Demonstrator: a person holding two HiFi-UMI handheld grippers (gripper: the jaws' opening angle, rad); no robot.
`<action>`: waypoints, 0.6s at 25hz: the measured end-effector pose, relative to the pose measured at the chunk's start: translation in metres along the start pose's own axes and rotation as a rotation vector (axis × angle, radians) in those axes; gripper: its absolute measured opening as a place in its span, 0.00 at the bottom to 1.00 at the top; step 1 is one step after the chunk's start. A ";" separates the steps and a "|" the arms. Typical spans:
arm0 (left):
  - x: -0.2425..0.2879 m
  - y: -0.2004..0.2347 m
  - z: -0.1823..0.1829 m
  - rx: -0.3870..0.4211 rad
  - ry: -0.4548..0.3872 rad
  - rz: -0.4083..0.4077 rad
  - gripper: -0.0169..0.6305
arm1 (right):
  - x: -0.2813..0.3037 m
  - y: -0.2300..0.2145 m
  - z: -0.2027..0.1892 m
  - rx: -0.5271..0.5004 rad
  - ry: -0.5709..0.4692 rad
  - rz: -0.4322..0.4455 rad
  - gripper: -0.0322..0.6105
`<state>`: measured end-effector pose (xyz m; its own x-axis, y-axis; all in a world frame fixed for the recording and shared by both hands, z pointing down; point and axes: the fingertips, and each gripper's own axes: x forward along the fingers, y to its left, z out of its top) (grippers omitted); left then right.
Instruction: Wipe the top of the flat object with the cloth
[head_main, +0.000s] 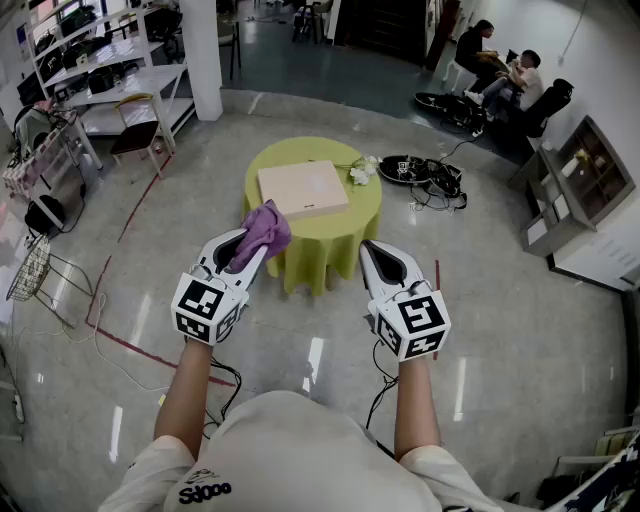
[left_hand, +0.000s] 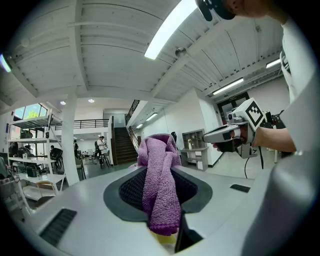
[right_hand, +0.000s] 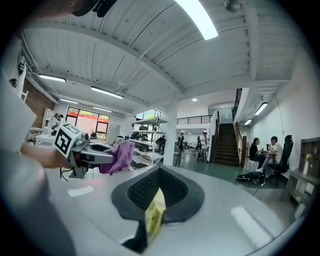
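A flat beige board (head_main: 303, 188) lies on a round table with a yellow-green cover (head_main: 360, 212), ahead of both grippers. My left gripper (head_main: 258, 245) is shut on a purple cloth (head_main: 264, 228), held in the air at the table's near left edge. In the left gripper view the cloth (left_hand: 160, 185) hangs bunched between the jaws and hides the board. My right gripper (head_main: 376, 256) is shut with nothing in it, near the table's right front edge. A narrow slit between its jaws shows only the yellow cover (right_hand: 155, 212). Each gripper view shows the other gripper off to the side.
Small white flowers (head_main: 361, 172) lie on the table to the right of the board. Black cables and gear (head_main: 430, 178) sit on the floor right of the table. A white pillar (head_main: 205, 60) stands behind, a shelf unit (head_main: 575, 190) at right, and seated people (head_main: 505, 72) far back.
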<state>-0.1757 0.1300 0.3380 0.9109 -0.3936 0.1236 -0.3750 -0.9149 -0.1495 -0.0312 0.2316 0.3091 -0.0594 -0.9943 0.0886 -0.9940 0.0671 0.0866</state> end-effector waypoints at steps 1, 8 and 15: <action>0.001 0.000 0.000 0.002 0.000 0.001 0.21 | 0.001 -0.002 0.000 0.002 -0.002 -0.003 0.06; 0.007 -0.010 0.003 -0.005 0.001 0.017 0.21 | -0.007 -0.016 -0.004 0.036 -0.005 0.000 0.06; 0.013 -0.037 -0.004 -0.012 0.021 0.052 0.21 | -0.030 -0.040 -0.019 0.047 0.008 0.011 0.06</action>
<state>-0.1505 0.1583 0.3496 0.8865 -0.4420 0.1369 -0.4236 -0.8943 -0.1441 0.0122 0.2600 0.3220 -0.0694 -0.9928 0.0974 -0.9966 0.0734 0.0385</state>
